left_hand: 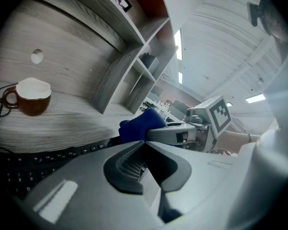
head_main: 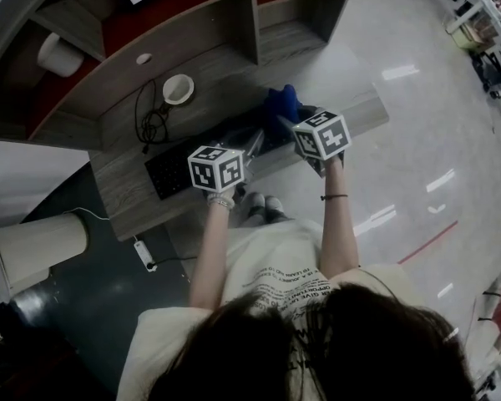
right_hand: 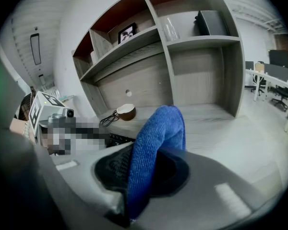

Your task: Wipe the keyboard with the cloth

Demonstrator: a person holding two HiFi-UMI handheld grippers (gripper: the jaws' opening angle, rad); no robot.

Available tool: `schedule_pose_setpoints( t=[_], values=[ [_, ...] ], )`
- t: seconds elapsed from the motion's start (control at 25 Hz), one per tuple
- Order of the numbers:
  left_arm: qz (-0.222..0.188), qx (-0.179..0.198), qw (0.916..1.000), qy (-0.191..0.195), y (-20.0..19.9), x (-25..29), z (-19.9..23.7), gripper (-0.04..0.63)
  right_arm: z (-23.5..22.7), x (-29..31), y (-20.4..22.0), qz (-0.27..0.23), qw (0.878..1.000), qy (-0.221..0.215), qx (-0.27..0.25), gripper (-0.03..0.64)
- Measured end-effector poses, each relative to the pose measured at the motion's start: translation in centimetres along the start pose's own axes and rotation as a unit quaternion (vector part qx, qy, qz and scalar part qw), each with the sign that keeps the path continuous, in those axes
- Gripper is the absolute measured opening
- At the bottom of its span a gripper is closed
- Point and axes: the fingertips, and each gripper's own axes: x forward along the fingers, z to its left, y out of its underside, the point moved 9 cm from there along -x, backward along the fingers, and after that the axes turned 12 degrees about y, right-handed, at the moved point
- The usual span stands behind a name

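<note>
A black keyboard (head_main: 171, 174) lies along the front of the grey wooden desk (head_main: 234, 65). My right gripper (head_main: 285, 124) is shut on a blue cloth (head_main: 282, 105) and holds it above the keyboard's right end. In the right gripper view the cloth (right_hand: 156, 143) is pinched between the jaws and sticks up past them, with the keyboard (right_hand: 117, 139) just beyond. My left gripper (head_main: 252, 145) hovers over the middle of the keyboard. In its own view, the left gripper (left_hand: 144, 143) is shut with nothing in it, over the keyboard (left_hand: 38, 162) and beside the cloth (left_hand: 139, 124).
A brown cup (head_main: 178, 88) with a white inside stands behind the keyboard, next to a coil of black cable (head_main: 150, 119). Shelf compartments (right_hand: 201, 47) rise at the back of the desk. A white power strip (head_main: 142, 255) lies on the floor at the left.
</note>
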Motion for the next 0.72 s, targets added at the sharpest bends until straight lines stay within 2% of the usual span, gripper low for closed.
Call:
schedule_pose_setpoints(
  t=[0.72],
  values=[
    [-0.026, -0.017, 0.9991, -0.030, 1.3, -0.6, -0.2, 0.003, 0.6, 1.7, 0.7, 0.015, 0.999, -0.044, -0.001, 0.060]
  ],
)
